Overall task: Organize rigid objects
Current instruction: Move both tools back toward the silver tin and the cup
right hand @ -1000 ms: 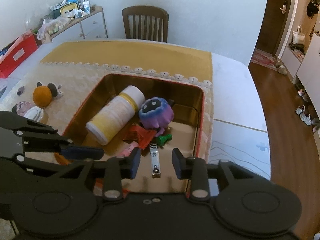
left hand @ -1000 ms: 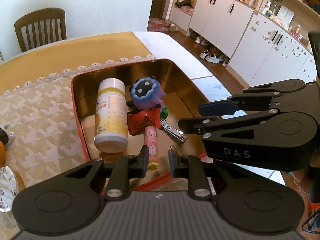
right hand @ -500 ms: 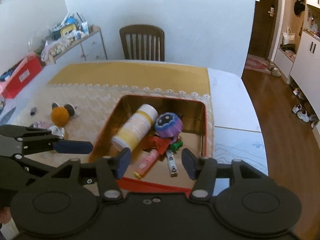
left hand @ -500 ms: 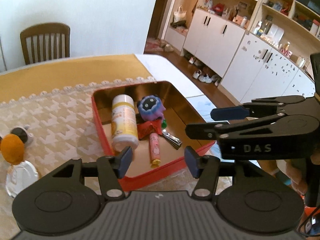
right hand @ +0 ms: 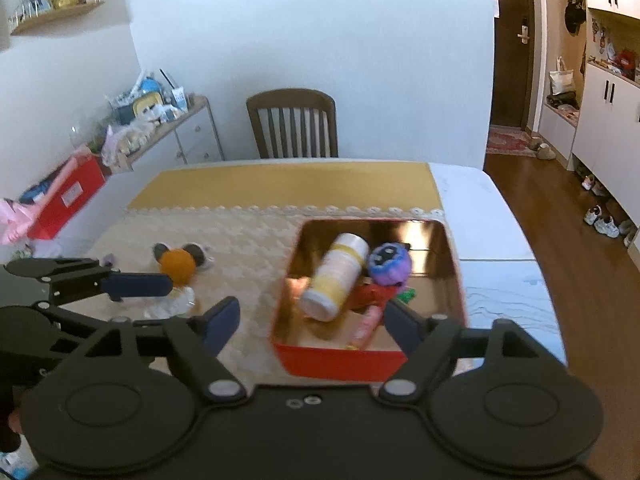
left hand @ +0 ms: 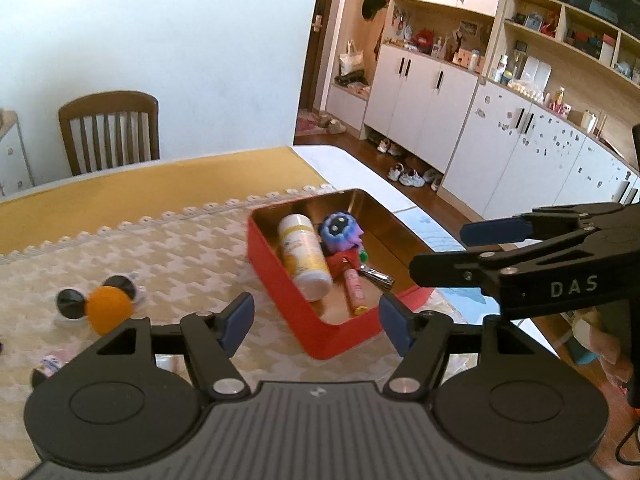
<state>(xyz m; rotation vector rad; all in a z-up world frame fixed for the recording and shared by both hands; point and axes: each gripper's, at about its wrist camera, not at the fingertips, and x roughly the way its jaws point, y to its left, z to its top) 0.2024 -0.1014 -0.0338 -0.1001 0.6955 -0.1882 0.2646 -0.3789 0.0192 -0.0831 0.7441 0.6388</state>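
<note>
A red tin box (left hand: pixel 276 276) (right hand: pixel 340 360) with a gold inside sits on the table's right part. In it lie a white and yellow bottle (left hand: pixel 302 256) (right hand: pixel 336 276), a purple toy (left hand: pixel 340 230) (right hand: pixel 390 262), a red wrapper (left hand: pixel 340 260), a pink tube (left hand: pixel 354 288) (right hand: pixel 366 322) and a nail clipper (left hand: pixel 378 276). My left gripper (left hand: pixel 318 326) is open and empty, held above the table near the box's front corner. My right gripper (right hand: pixel 314 326) is open and empty, above the box's near edge.
An orange ball toy with dark ears (left hand: pixel 108 306) (right hand: pixel 178 266) lies on the patterned cloth left of the box, with a clear round lid (right hand: pixel 172 304) near it. A wooden chair (right hand: pixel 292 124) stands at the far side. White cabinets (left hand: pixel 480 128) line the right.
Both grippers have pulled up and back from the box and opened wide. The box's contents lie as before.
</note>
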